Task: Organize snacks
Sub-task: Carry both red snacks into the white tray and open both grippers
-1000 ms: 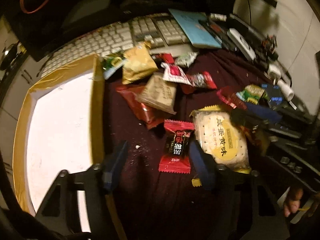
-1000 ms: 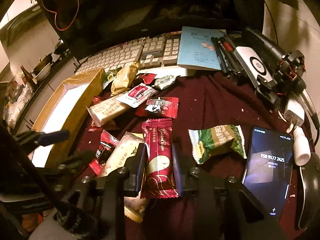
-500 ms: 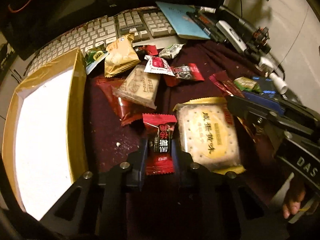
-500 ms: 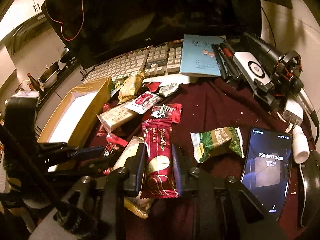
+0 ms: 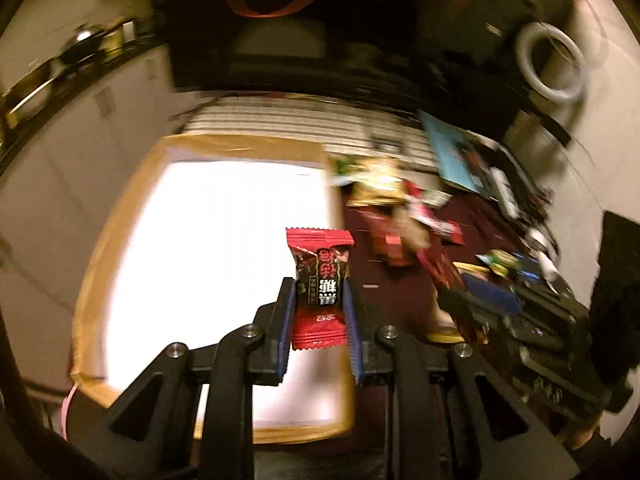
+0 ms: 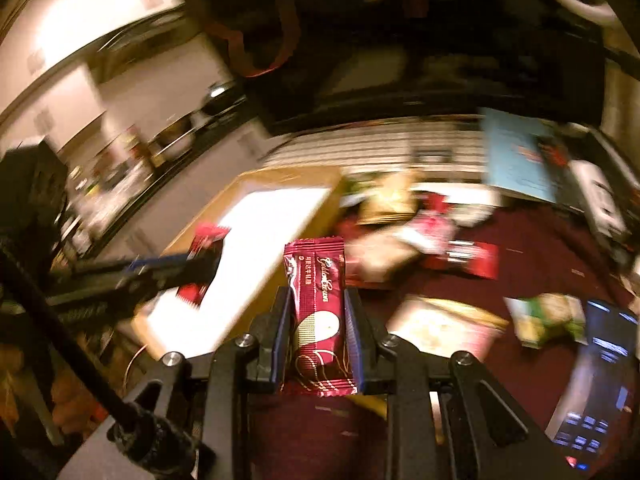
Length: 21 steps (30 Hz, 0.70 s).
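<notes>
My left gripper (image 5: 320,300) is shut on a small red and black candy packet (image 5: 320,276) and holds it in the air over the right part of the gold-rimmed white box (image 5: 120,240). My right gripper (image 6: 318,312) is shut on a long maroon wafer bar (image 6: 318,316), lifted above the dark red cloth beside the box (image 6: 256,176). The left gripper with its candy (image 6: 208,236) shows in the right wrist view, over the box. Loose snacks (image 6: 400,248) lie in a blurred pile on the cloth.
A round cracker pack (image 6: 444,328) and a green packet (image 6: 548,320) lie on the cloth (image 6: 540,248). A phone (image 6: 600,380) lies at the right. A keyboard (image 6: 380,144), a blue booklet (image 6: 516,156) and a dark monitor stand behind.
Both grippers have lifted their snacks off the cloth and swung left toward the box. The left gripper closed on the red candy a second ago and now hangs over the box.
</notes>
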Each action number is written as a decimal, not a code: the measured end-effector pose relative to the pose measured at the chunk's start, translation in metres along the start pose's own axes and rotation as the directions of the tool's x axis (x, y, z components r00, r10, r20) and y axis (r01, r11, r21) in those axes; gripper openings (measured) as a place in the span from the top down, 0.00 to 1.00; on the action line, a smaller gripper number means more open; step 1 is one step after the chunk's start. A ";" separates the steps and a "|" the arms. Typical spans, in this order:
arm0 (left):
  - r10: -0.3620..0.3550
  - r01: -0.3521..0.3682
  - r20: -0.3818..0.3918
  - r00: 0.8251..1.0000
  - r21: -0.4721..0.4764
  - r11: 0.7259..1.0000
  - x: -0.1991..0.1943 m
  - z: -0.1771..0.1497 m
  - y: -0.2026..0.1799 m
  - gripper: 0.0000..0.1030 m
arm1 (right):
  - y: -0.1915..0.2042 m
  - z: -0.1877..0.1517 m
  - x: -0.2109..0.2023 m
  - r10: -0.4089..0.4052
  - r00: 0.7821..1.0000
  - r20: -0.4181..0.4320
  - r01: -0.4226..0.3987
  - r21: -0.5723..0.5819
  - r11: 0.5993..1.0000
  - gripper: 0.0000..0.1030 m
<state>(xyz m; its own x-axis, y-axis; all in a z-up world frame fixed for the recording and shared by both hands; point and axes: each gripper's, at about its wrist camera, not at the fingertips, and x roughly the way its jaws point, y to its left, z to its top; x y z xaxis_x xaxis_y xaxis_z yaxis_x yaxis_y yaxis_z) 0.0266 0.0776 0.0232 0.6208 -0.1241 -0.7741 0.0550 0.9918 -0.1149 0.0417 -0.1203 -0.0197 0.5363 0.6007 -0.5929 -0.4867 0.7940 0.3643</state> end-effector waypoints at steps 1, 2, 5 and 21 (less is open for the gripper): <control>0.014 -0.014 -0.006 1.000 -0.014 1.000 0.001 0.000 0.010 0.76 | 0.014 0.002 0.010 0.025 0.999 -0.021 -0.025 -0.030 0.999 0.76; 0.036 -0.037 -0.015 0.999 -0.032 0.999 0.002 -0.004 0.022 0.76 | 0.022 0.004 0.017 0.054 0.998 -0.038 -0.055 -0.037 0.998 0.76; 0.071 -0.074 -0.046 0.996 -0.086 0.994 0.007 -0.015 0.054 0.76 | 0.047 0.009 0.042 0.115 0.988 -0.105 -0.122 -0.057 0.991 0.76; 0.084 -0.105 -0.176 0.981 -0.111 0.988 0.040 -0.039 0.098 0.75 | 0.111 -0.003 0.124 -0.039 0.966 -0.256 -0.030 -0.262 0.965 0.73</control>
<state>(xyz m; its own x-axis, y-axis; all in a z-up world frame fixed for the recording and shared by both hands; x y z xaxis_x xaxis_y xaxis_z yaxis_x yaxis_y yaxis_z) 0.0265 0.1692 -0.0432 0.4761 -0.0430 -0.8784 -0.0974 0.9901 -0.1013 0.0522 0.0417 -0.0554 0.3606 0.5252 -0.7708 -0.6663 0.7233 0.1811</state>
